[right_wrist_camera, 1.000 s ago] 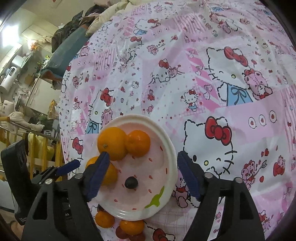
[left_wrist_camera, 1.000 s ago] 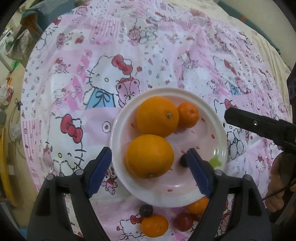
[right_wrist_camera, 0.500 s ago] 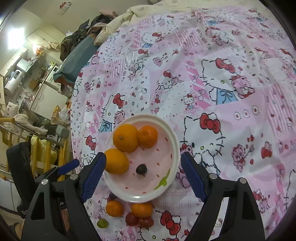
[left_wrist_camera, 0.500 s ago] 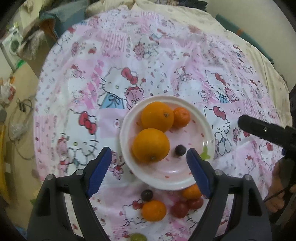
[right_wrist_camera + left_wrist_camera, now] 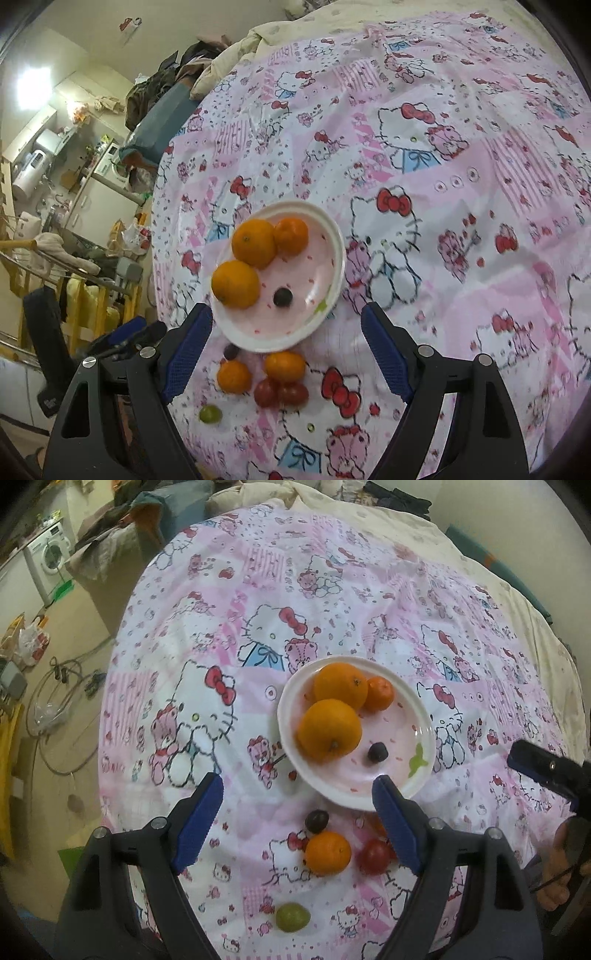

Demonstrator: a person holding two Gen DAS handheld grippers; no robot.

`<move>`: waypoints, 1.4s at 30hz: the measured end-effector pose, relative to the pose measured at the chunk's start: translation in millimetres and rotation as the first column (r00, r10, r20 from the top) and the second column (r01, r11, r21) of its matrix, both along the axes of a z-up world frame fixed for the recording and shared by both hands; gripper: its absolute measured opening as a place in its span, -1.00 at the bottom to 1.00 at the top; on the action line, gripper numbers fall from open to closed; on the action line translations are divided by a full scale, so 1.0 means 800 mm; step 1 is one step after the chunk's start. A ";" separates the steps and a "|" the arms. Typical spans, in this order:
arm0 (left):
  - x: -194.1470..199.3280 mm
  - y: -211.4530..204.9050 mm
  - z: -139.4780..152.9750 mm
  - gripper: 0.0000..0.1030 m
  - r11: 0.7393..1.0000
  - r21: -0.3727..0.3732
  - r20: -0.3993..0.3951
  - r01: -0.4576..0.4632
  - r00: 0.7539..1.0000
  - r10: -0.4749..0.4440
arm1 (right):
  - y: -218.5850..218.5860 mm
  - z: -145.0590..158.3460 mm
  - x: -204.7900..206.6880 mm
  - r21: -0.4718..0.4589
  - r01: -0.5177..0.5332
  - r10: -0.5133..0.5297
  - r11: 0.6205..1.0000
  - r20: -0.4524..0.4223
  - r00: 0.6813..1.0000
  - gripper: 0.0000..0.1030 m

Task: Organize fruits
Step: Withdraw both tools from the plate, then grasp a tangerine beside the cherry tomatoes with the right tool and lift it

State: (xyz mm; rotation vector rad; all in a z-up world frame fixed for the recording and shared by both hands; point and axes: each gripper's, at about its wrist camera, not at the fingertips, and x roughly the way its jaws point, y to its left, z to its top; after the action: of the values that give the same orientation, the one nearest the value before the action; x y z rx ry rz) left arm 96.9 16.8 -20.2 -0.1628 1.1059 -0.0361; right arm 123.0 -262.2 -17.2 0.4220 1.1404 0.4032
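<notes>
A pink cloth (image 5: 332, 602) covers the table. On it sits a white plate (image 5: 417, 716) holding two oranges (image 5: 329, 729), a mandarin (image 5: 379, 693) and a dark grape (image 5: 377, 752). Both grippers, left (image 5: 297, 821) and right (image 5: 286, 345), hover spread wide and empty above loose mandarins (image 5: 234, 376), tomatoes (image 5: 291, 393) and a green grape (image 5: 292, 917).

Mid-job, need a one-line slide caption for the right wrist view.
Open right gripper above white plate holding two oranges, tangerine, dark grape; more fruit on the cloth.
</notes>
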 end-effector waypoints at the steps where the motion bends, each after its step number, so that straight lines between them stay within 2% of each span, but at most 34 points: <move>1: -0.004 0.001 -0.001 0.56 1.000 -0.003 -0.003 -0.007 1.000 0.006 | -0.001 -0.002 -0.006 0.007 -0.001 0.001 1.000 -0.006 1.000 0.65; 9: -0.012 0.009 -0.013 0.56 0.998 -0.029 -0.032 -0.059 0.998 0.058 | -0.004 -0.025 -0.017 0.031 0.003 0.000 1.000 -0.074 0.997 0.65; 14: -0.006 0.013 -0.024 0.56 0.995 -0.030 -0.061 -0.097 0.994 0.095 | 0.012 -0.062 -0.012 0.048 -0.019 0.028 0.999 -0.190 0.981 0.65; 19: -0.003 0.016 -0.030 0.56 0.992 -0.048 -0.088 -0.119 0.989 0.114 | 0.041 -0.087 -0.012 0.048 -0.072 0.081 0.996 -0.245 0.966 0.62; 25: -0.003 0.017 -0.029 0.56 0.992 -0.041 -0.083 -0.116 0.990 0.112 | 0.083 -0.116 -0.007 0.015 -0.143 0.142 0.990 -0.288 0.947 0.33; 28: -0.003 0.018 -0.031 0.56 0.993 -0.029 -0.088 -0.116 0.990 0.113 | 0.094 -0.130 -0.004 -0.001 -0.162 0.154 0.987 -0.314 0.937 0.29; 30: -0.002 0.018 -0.033 0.56 0.993 -0.021 -0.092 -0.115 0.989 0.113 | 0.097 -0.138 -0.001 0.015 -0.161 0.157 0.987 -0.335 0.929 0.26; 35: -0.003 0.019 -0.036 0.56 0.993 -0.013 -0.098 -0.115 0.989 0.113 | 0.098 -0.142 0.001 -0.009 -0.169 0.157 0.986 -0.331 0.931 0.06; 37: -0.003 0.018 -0.037 0.56 0.993 -0.017 -0.101 -0.114 0.989 0.112 | 0.094 -0.144 0.001 -0.011 -0.161 0.148 0.987 -0.335 0.930 -0.11; 42: 0.001 0.014 -0.036 0.56 0.995 -0.018 -0.100 -0.101 0.990 0.099 | 0.092 -0.139 -0.001 -0.009 -0.167 0.155 0.986 -0.325 0.933 -0.13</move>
State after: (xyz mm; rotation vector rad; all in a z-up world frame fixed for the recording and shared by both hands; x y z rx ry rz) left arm 97.4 28.2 -48.8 -0.2429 1.1949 0.0496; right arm 122.4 -188.8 -128.7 0.3714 1.5071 0.4661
